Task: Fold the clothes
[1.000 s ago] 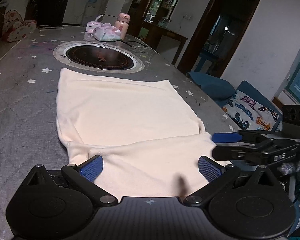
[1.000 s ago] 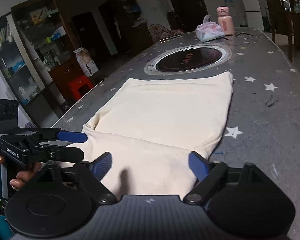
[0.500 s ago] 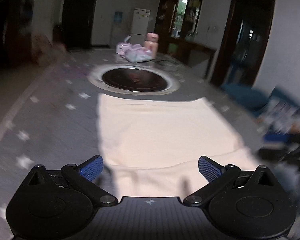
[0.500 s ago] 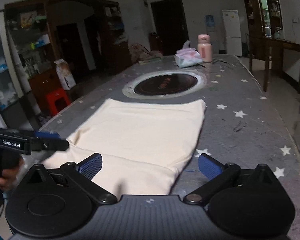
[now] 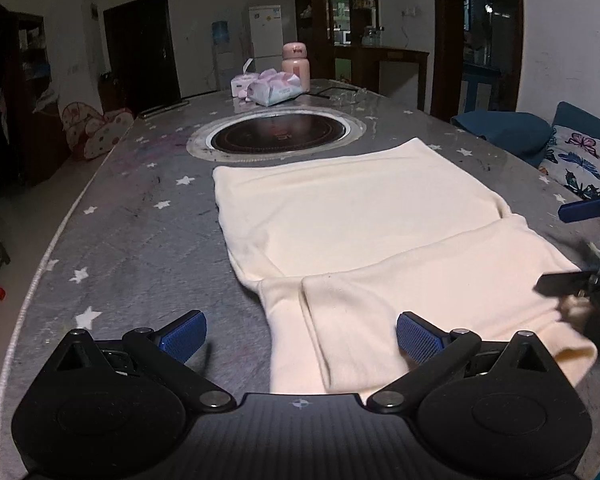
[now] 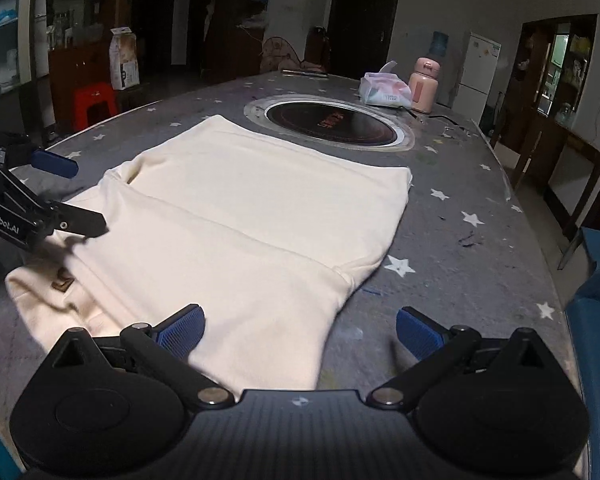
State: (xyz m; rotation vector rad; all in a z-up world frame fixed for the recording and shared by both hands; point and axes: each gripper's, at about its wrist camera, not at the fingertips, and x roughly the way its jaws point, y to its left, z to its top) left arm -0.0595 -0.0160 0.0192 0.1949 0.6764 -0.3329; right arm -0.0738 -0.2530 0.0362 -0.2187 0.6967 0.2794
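Right wrist only: garment [image 6: 236,216] label [image 6: 62,282]

Dim indoor light, dark vignetted corners, strong fisheye bending at edges, slight motion blur.

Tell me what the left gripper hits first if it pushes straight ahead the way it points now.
Most likely the cream garment. The left gripper is open, and the folded near edge lies between its fingers, right in front. Beyond it come the rest of the cloth and the round cooktop. Height above the table is unclear.
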